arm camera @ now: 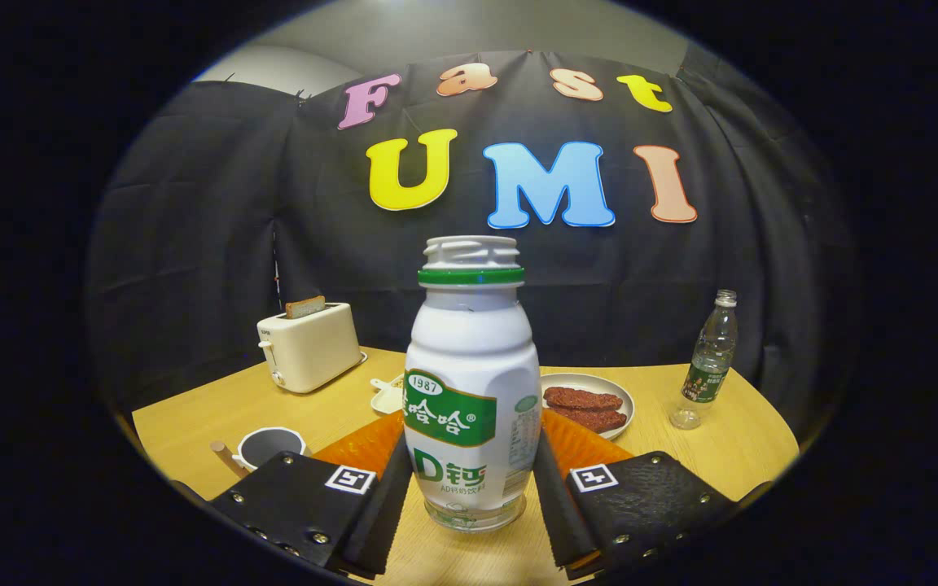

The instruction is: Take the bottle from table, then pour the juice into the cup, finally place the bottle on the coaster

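A white juice bottle [473, 382] with a green label and a green neck ring stands upright between my fingers, its mouth uncapped. My gripper [473, 500] is shut on the bottle, one black pad pressing each side of its lower body. Its clear base is close to the wooden table [729, 456]; whether it touches the table I cannot tell. An orange coaster [591, 448] lies just beyond the fingers, partly hidden behind the bottle. A white cup [269, 446] with a dark inside and a wooden handle sits just ahead of the left finger [306, 505].
A cream toaster [310, 348] with a slice of bread in it stands at the back left. Behind the coaster is a plate [587, 407] with brown food, with a small white dish [387, 395] to its left. A clear plastic water bottle [705, 362] stands at the right.
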